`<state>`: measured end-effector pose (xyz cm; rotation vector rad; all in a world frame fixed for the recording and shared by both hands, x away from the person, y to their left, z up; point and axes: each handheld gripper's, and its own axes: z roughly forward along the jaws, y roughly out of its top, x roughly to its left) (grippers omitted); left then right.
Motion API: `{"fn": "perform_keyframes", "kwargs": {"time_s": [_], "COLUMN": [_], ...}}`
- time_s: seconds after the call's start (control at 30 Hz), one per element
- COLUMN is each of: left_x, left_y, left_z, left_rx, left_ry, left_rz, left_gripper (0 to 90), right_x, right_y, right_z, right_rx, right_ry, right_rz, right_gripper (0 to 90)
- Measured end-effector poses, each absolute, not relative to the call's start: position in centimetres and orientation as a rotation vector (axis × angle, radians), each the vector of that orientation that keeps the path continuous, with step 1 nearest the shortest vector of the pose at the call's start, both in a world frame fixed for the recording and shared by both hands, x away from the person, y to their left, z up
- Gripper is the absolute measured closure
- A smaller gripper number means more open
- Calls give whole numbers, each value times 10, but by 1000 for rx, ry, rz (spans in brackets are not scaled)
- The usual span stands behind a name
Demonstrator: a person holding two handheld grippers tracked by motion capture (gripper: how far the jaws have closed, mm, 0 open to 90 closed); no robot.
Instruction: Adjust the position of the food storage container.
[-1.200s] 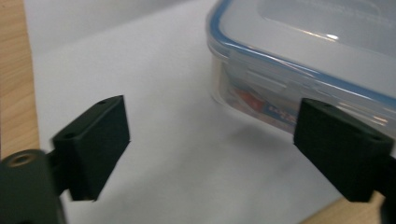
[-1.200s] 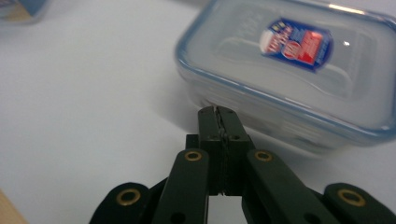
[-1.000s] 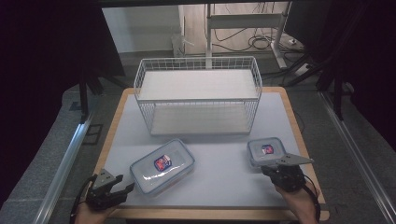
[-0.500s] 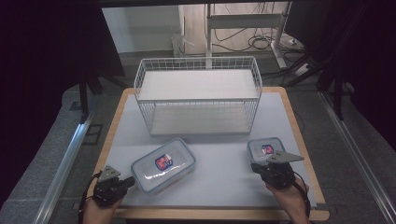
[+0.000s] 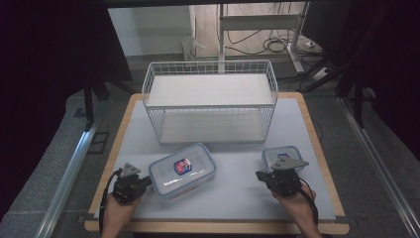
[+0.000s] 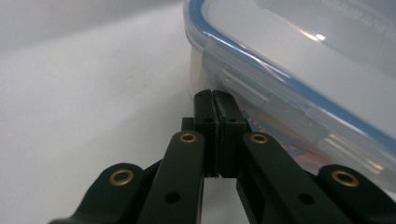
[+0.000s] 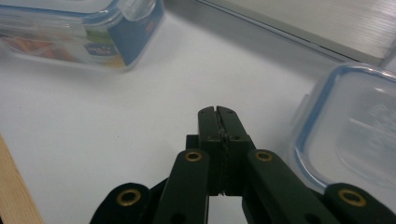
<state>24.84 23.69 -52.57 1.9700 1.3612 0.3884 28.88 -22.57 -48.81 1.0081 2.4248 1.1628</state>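
A large clear container with a blue-rimmed lid (image 5: 182, 168) lies on the white mat at front centre. My left gripper (image 5: 147, 182) is low at its left side. In the left gripper view its jaws (image 6: 215, 95) are pressed together with nothing between them, tips right at the container's side latch (image 6: 299, 60). A small lidded container (image 5: 270, 156) sits at the front right. My right gripper (image 5: 258, 174) is beside it, pointing left. In the right gripper view its jaws (image 7: 217, 112) are shut and empty, the small container (image 7: 355, 135) to their right and the large container (image 7: 84, 32) farther off.
A white wire basket (image 5: 208, 64) with a shelf stands at the back of the mat (image 5: 233, 198). The wooden table edge (image 5: 317, 144) frames the mat. A metal rail (image 5: 69, 168) runs along the floor at the left.
My left gripper has slid right up to the large container and its jaws have come together. My right gripper has shifted left along the front of the small container.
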Motion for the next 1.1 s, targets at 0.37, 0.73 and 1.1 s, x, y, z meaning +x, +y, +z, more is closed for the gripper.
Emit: {"fn": "perform_keyframes", "kwargs": {"time_s": [0.37,0.73,1.1], "left_x": [281,308,295], "left_y": [220,193,190], "left_z": [-526,-526,-528], "left_rx": [1988,2015,2028], "left_ry": [1328,1276,1291], "left_rz": [386,335,281], "left_gripper": [896,898,896], "right_x": [302,320,341], "right_y": [-202,-180,-155], "right_z": [-492,-497,-506], "right_rx": [975,1006,993], "right_ry": [2439,2422,2450], "right_rz": [1171,1146,1103], "right_gripper": [896,897,898]}}
